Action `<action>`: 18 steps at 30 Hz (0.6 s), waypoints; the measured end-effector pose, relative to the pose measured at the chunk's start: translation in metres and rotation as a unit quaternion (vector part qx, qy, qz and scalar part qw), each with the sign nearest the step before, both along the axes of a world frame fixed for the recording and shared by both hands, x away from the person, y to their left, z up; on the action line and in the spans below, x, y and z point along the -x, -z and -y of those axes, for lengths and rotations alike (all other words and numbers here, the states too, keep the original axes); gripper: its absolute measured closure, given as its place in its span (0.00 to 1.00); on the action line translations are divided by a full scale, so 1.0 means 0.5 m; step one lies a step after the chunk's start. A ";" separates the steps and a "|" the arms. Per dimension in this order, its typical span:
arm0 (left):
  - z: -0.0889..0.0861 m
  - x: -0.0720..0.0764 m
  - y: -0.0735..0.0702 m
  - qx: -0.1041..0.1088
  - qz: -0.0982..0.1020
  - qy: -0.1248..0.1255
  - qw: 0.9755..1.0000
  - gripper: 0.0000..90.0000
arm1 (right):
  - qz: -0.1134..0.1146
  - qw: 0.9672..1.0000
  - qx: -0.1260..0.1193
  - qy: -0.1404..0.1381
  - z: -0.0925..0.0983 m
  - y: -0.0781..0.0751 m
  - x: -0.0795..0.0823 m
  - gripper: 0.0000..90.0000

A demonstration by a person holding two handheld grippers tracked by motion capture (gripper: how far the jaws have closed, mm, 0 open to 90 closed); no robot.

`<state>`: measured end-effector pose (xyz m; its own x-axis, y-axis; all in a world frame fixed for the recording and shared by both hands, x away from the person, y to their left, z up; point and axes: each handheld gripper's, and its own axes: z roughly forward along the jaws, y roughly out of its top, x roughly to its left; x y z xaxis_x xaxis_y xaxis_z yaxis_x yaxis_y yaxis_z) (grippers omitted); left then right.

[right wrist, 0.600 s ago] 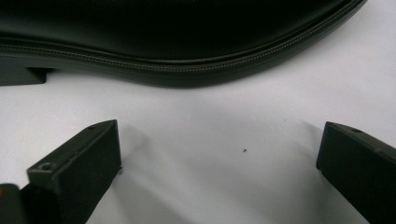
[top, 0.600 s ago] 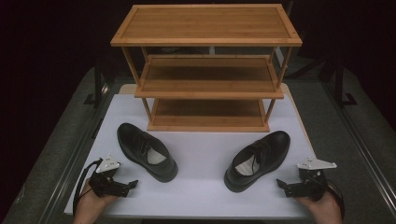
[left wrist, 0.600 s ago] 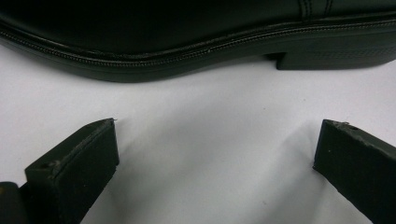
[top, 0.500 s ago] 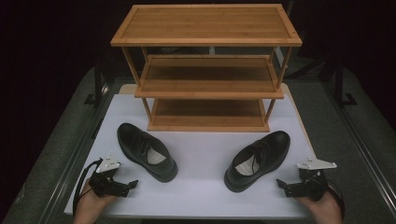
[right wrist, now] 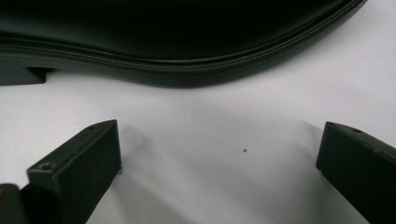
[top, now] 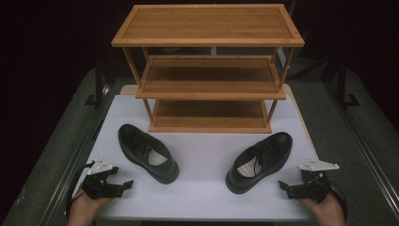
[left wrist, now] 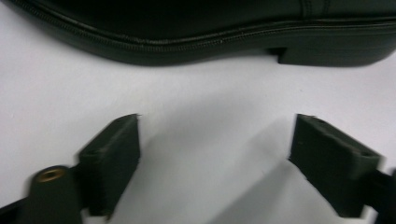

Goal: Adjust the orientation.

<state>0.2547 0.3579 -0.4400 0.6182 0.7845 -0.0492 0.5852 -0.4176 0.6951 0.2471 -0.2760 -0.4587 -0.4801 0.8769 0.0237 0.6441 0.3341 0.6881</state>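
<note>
Two black shoes lie just ahead of the gaping, empty left gripper [top: 123, 182] and right gripper [top: 284, 186]: left shoe [top: 147, 151], right shoe [top: 259, 160]. From above, a wooden rack [top: 208, 70] stands behind; the gripper views show sole stitching.

Smooth black leather shoes [top: 147, 153], wooden rack [top: 209, 70]

White table [top: 207, 195], two black shoes [top: 148, 153], wooden rack [top: 209, 87]

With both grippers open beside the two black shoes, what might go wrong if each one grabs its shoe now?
1. The left gripper faces the smooth curved side of the left shoe; the jaws may slip off.
2. The right gripper faces the right shoe likewise and may push it away.
3. The wooden rack stands close behind; a lifted shoe might hit a shelf edge.
</note>
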 end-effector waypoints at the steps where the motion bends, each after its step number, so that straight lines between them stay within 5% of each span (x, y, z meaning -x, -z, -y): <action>1: 0.000 0.000 0.000 0.000 0.000 0.000 1.000 0.27 | 0.000 1.000 0.000 0.000 0.000 0.000 0.000 0.00; 10: -0.022 0.008 -0.038 0.016 0.017 -0.022 0.999 0.62 | 0.000 1.000 0.001 0.000 0.000 0.000 0.000 0.00; 16: -0.018 -0.015 -0.078 0.026 0.031 -0.038 0.998 0.98 | 0.001 1.000 0.001 0.000 0.000 0.000 0.000 0.00; 18: -0.018 -0.029 -0.085 0.018 0.029 -0.047 0.998 1.00 | 0.001 1.000 0.001 0.000 0.000 0.000 0.000 0.00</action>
<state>0.2690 0.3670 -0.3974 0.5454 0.8370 -0.0447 0.5786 -0.3373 0.7426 0.2469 -0.2759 -0.4589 -0.4798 0.8771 0.0212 0.6427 0.3350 0.6890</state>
